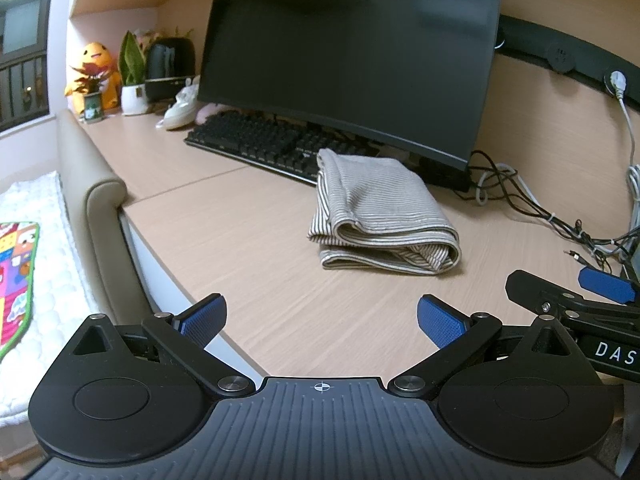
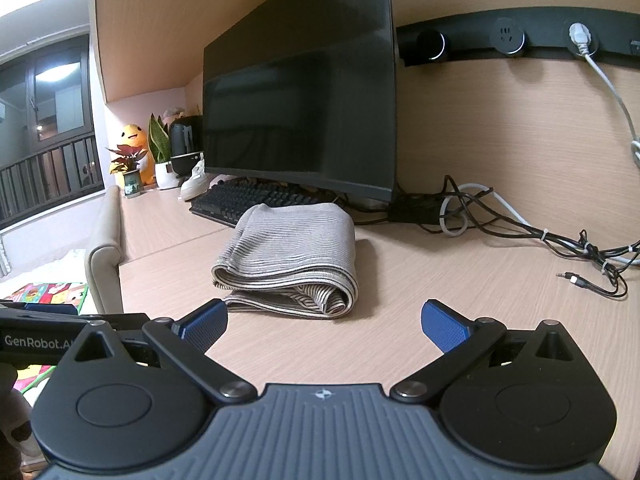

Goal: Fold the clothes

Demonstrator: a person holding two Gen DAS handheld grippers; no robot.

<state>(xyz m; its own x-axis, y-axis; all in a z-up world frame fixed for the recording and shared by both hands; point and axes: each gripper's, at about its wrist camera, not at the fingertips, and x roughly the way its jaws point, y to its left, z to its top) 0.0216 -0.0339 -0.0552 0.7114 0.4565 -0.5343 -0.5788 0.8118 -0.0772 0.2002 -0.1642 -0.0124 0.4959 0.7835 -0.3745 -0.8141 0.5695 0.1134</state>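
Observation:
A grey-and-white striped garment (image 1: 380,216) lies folded into a compact stack on the wooden desk (image 1: 256,264), just in front of the keyboard. In the right wrist view the same garment (image 2: 290,254) shows its rolled folds facing me. My left gripper (image 1: 322,326) hovers open over the desk's front edge, well short of the garment, nothing between its blue pads. My right gripper (image 2: 324,326) is open too, empty, a short way in front of the stack. The right gripper's body shows at the right edge of the left wrist view (image 1: 576,300).
A black monitor (image 1: 348,52) and keyboard (image 1: 256,144) stand behind the garment. Tangled cables (image 2: 552,240) and a loose audio plug (image 2: 572,279) lie at the right. Plants, a plush toy (image 1: 94,76) and a shoe sit at the back left. A padded bed edge (image 1: 92,200) borders the desk's left.

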